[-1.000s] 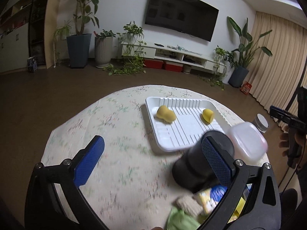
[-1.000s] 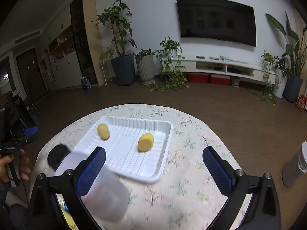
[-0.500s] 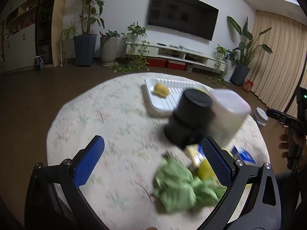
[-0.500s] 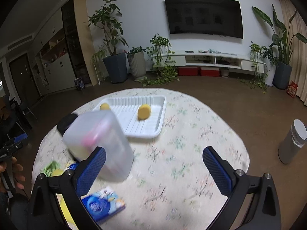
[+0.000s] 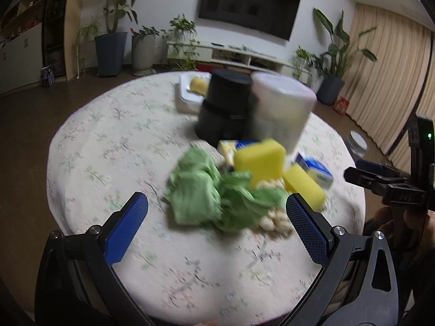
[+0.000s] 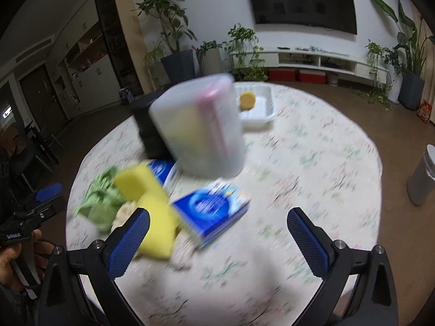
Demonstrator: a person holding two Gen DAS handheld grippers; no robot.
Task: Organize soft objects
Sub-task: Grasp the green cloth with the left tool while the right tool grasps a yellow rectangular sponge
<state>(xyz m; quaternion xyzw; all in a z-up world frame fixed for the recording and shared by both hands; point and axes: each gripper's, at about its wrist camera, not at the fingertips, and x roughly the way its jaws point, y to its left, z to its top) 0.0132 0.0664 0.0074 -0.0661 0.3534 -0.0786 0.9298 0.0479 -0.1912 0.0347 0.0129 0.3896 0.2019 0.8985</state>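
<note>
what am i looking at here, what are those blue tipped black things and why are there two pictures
There is no robot. A person holds a hand-held grabbing tool in each hand, and each tool carries a wide-angle camera that looks forward along its two fingers. So one picture comes from the left tongs and the other from the right tongs. The blue parts are the finger pads. Both tongs are open and hold nothing.

Both look at a round table with a flowered cloth. On it lie a crumpled green cloth, yellow sponges, a blue packet, a black canister, a cloudy plastic container and, farther back, a white tray holding small yellow pieces. The pictures are blurred by motion, so finer details are unclear.
</note>
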